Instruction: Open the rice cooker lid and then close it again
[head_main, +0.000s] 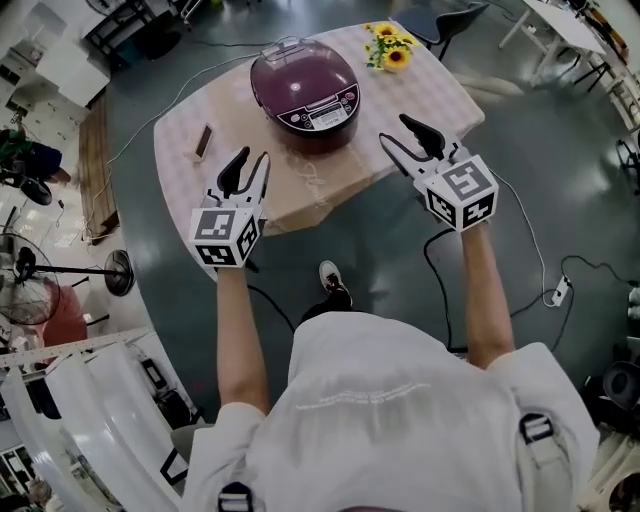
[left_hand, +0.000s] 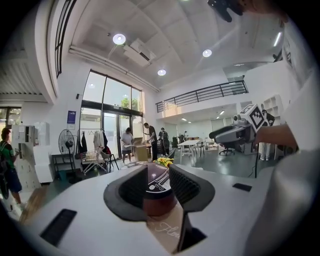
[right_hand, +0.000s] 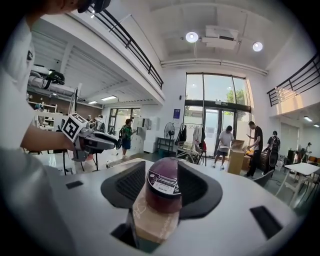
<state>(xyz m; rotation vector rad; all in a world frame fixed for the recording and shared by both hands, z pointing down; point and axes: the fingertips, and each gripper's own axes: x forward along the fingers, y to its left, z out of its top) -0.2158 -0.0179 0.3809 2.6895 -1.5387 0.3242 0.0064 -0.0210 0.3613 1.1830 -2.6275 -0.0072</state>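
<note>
A: Rice cooker (head_main: 305, 92) state?

B: Dark purple, round, upright. Lid (head_main: 298, 78) down flat, shut. Silver control panel (head_main: 322, 117) faces the table's (head_main: 425, 105) near edge. It sits about mid-table, clear of every edge.

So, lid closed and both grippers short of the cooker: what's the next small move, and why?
Probably bring the right gripper forward to the front of the rice cooker, where a lid catch likely sits. The lid is shut, and this gripper and the left gripper are open, empty and not touching it.
</note>
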